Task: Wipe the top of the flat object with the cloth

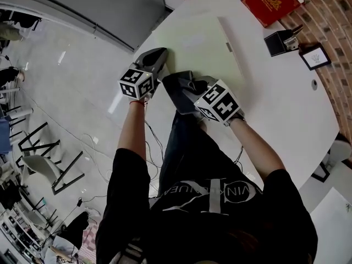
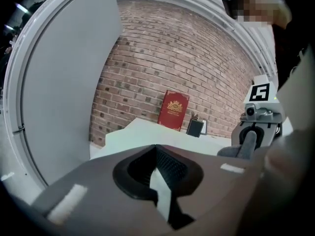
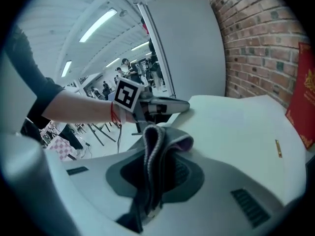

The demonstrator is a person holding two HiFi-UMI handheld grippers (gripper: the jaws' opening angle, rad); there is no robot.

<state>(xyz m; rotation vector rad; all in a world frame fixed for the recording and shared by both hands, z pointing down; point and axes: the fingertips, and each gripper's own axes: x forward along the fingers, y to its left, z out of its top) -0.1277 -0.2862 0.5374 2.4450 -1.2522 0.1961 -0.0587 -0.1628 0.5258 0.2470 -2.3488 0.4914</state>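
- Pale, glossy floor (image 1: 66,65) left of the table, with black chair frames (image 1: 44,142) standing on it; brick wall (image 2: 162,58) behind the table's far edge, a grey panel (image 2: 64,82) beside the brickwork.
- Round white table (image 1: 286,109), bearing everything below.
- Flat object (image 1: 198,43), pale and thin, lying flat over the table's left half and reaching from near its near edge toward the far edge.
- Red book (image 1: 269,0) with a gold crest, propped against the wall at the table's far edge, well apart from both tools.
- Right tool (image 3: 147,181) at the table's near edge, jaws clamped on the cloth (image 3: 165,139): grey, folded, bulging out past the jaw tips, just at the flat object's near edge; contact between the two not clear.
- Left tool (image 1: 158,56) just left of the right one, by the flat object's near left corner, jaws closed to a thin slit, holding nothing.
- Black pen holder (image 1: 280,42) right of the flat object, near the far edge.
- Small framed card (image 1: 314,56) just beside the pen holder.
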